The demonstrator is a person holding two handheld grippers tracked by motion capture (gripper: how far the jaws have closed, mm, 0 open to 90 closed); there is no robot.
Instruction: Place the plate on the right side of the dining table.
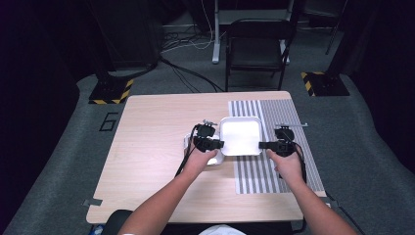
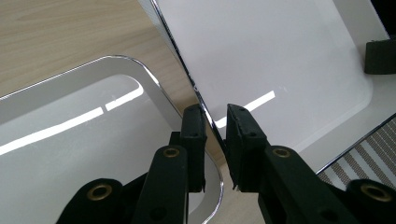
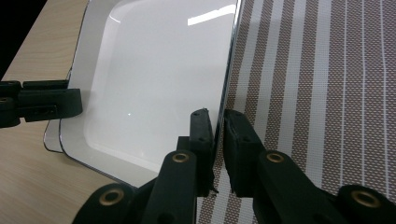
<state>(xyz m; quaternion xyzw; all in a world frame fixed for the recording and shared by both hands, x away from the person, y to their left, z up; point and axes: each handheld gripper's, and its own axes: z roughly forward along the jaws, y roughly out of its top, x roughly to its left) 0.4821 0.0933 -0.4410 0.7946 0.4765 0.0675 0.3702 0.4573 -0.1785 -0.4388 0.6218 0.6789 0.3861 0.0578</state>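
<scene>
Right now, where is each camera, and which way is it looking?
High view: sits above the person's side, looks forward and down on the table; both forearms show, the left tool and right tool gripping the upper white tray.
Left gripper view: rides the left tool, looks along its jaws, shut on the upper white tray's rim, above a second tray.
Right gripper view: rides the right tool, jaws shut on the opposite rim, beside the striped mat.
Shared: both gripper views show the same tray.
</scene>
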